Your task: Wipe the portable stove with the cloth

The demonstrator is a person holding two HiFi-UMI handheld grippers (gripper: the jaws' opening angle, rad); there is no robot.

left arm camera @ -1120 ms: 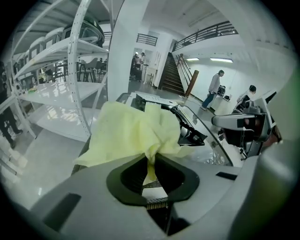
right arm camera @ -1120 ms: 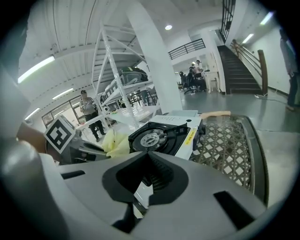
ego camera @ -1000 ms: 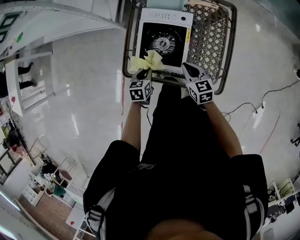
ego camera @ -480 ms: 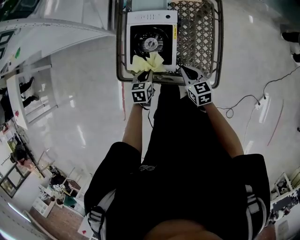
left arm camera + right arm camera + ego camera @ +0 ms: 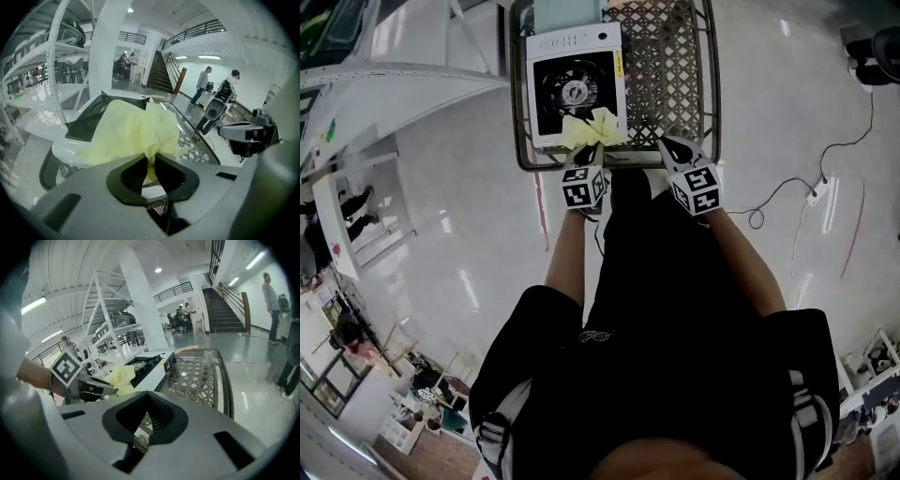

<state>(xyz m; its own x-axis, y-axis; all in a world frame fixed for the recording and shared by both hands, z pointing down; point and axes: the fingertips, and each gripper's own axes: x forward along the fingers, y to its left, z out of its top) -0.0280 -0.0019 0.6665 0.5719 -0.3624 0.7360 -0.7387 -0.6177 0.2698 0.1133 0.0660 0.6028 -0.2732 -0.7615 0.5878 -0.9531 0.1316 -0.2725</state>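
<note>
The portable stove [image 5: 574, 84], white with a black top and a round burner, stands on the left half of a wicker-topped table [image 5: 670, 66]. My left gripper [image 5: 586, 155] is shut on a bunched yellow cloth [image 5: 595, 129], which lies over the stove's near right corner. In the left gripper view the cloth [image 5: 136, 131] fans out ahead of the left gripper [image 5: 150, 161] and hides much of the stove [image 5: 89, 124]. My right gripper [image 5: 675, 150] is shut and empty at the table's near edge. The right gripper view shows the right gripper [image 5: 146, 420], the cloth [image 5: 121, 377] and the stove [image 5: 147, 363].
A teal item [image 5: 567, 11] lies beyond the stove. A cable and power strip [image 5: 811, 192] lie on the glossy floor at the right. White shelving [image 5: 394, 75] stands to the left. People [image 5: 204, 84] stand by a distant staircase [image 5: 161, 75].
In the head view the table and stove have slid up and left. The cloth now sits at the stove's near right corner instead of its near left part. Both grippers stayed shut.
</note>
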